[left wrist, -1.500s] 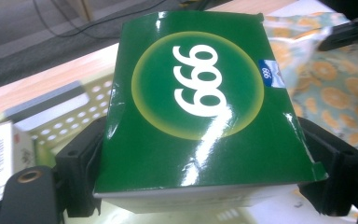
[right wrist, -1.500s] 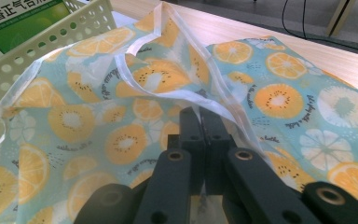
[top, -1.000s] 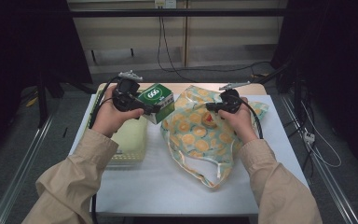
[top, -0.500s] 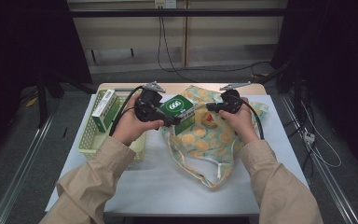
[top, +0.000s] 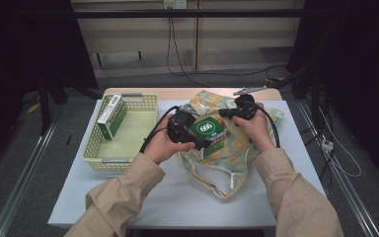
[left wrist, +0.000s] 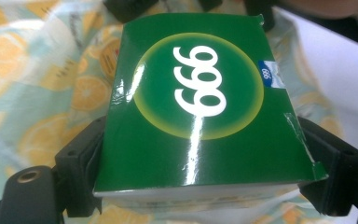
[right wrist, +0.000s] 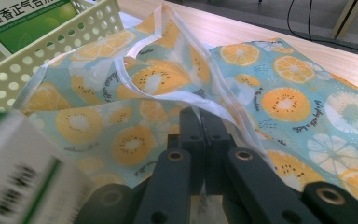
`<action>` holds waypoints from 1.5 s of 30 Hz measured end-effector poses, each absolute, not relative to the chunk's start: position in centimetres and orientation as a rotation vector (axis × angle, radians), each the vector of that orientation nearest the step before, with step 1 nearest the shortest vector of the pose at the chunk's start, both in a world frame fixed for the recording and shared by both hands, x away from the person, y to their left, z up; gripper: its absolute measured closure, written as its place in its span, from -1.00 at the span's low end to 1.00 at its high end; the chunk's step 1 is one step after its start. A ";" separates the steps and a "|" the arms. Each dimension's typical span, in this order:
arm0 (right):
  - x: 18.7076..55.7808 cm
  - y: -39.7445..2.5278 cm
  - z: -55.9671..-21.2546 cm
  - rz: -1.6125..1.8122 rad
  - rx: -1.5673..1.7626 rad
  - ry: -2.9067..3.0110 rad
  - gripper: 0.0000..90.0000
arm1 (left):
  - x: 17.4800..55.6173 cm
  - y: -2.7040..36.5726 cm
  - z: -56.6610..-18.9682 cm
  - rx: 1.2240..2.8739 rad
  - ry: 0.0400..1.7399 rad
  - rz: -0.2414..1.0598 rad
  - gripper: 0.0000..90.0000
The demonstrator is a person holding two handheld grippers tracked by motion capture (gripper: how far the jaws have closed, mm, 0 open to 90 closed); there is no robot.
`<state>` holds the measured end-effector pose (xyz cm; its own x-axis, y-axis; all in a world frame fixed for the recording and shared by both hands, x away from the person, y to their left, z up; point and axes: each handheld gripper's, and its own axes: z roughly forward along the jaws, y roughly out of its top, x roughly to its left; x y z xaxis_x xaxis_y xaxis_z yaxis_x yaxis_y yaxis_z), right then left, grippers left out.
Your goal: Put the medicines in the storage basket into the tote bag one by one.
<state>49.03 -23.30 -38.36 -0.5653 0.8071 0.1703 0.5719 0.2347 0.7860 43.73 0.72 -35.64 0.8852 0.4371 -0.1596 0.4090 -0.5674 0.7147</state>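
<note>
left gripper (top: 205, 140) clamped on the green 666 box (top: 208, 131) over the citrus-print bag (top: 237, 150), right gripper (top: 225, 113) pinching the bag's rim, yellow basket (top: 128, 148) off to the left

Between the left gripper's (left wrist: 200, 186) matt black plastic jaws sits a glossy green cardboard box (left wrist: 205, 107), its sheen streaked with glare. The right gripper's (right wrist: 205, 135) jaws pinch a soft, matt printed cloth bag (right wrist: 279, 98). Beyond lies a perforated pale plastic basket (right wrist: 51, 51) and smooth wood tabletop (right wrist: 242, 32).
</note>
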 end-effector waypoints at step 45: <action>49.5 -23.8 -38.4 1.293 1.303 2.232 1.00 | 53.2 -1.6 -42.0 2.113 0.966 0.325 -0.65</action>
